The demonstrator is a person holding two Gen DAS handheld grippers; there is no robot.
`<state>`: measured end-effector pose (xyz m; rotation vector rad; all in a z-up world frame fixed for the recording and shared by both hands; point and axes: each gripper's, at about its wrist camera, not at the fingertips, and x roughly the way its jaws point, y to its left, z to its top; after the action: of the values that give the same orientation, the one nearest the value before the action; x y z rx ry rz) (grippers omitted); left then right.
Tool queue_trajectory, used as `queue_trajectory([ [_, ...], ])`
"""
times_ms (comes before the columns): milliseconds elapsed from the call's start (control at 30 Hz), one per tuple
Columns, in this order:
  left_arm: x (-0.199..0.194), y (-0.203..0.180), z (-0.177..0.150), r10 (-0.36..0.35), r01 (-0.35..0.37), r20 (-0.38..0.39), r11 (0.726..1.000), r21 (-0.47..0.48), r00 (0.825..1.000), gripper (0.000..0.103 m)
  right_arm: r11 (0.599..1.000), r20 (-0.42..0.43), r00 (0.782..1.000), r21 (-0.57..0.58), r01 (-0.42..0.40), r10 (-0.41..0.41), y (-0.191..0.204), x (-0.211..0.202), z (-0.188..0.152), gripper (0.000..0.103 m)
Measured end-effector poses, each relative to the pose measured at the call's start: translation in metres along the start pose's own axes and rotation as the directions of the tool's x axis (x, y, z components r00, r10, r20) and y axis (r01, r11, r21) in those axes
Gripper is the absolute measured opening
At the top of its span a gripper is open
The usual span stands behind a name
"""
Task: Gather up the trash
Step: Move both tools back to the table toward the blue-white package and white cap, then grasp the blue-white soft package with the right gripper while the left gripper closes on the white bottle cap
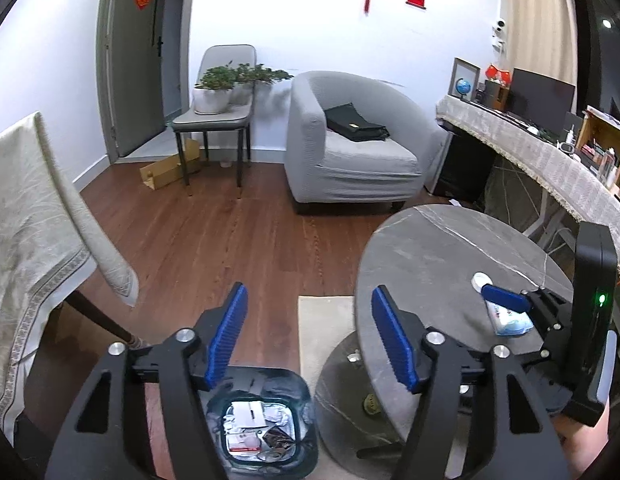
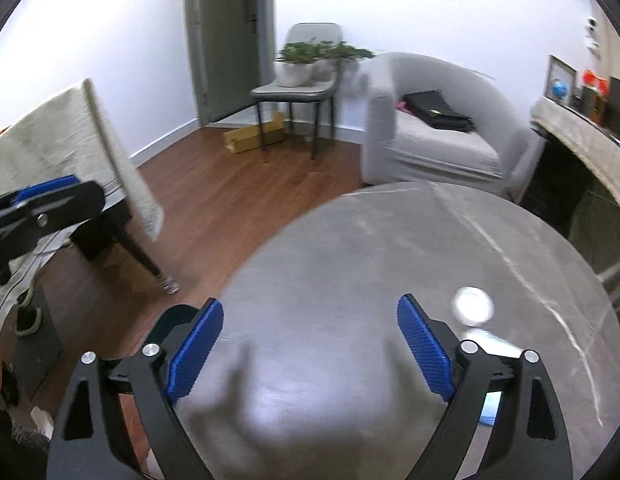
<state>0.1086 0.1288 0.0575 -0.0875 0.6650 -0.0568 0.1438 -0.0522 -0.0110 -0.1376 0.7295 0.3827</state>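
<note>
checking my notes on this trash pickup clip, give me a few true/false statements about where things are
1. The dark blue trash bin on the floor already holds paper scraps. True.
2. The left hand-held gripper grips a wrapper. False: its blue pads stand apart with nothing between them.
3. A white round lid and a blue-and-white soft packet lie on the round grey marble table. True.
4. The right hand-held gripper is shut on the lid. False: it is open, with the lid off to the side.
5. The grey armchair is bare. False: a black flat bag lies on its seat.
</note>
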Motion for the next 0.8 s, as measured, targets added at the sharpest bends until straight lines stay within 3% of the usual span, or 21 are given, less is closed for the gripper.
queue_trajectory([
  [400,0.028,-0.039,-0.001,-0.043,0.043,-0.029,0.999,0.018,0.999,0.075,0.977,-0.043,0.986,0.135,0.167,-0.162,-0.064,-0.005,-0.017,0.099],
  [567,0.041,-0.054,0.000,-0.064,0.065,-0.044,0.997,0.030,0.997,0.076,0.965,-0.088,0.985,0.205,0.166,-0.151,-0.082,0.001,-0.025,0.099],
  [800,0.057,-0.076,-0.001,-0.078,0.082,-0.060,0.995,0.064,0.995,0.079,0.958,-0.120,0.979,0.218,0.188,-0.165,-0.089,0.007,-0.031,0.099],
])
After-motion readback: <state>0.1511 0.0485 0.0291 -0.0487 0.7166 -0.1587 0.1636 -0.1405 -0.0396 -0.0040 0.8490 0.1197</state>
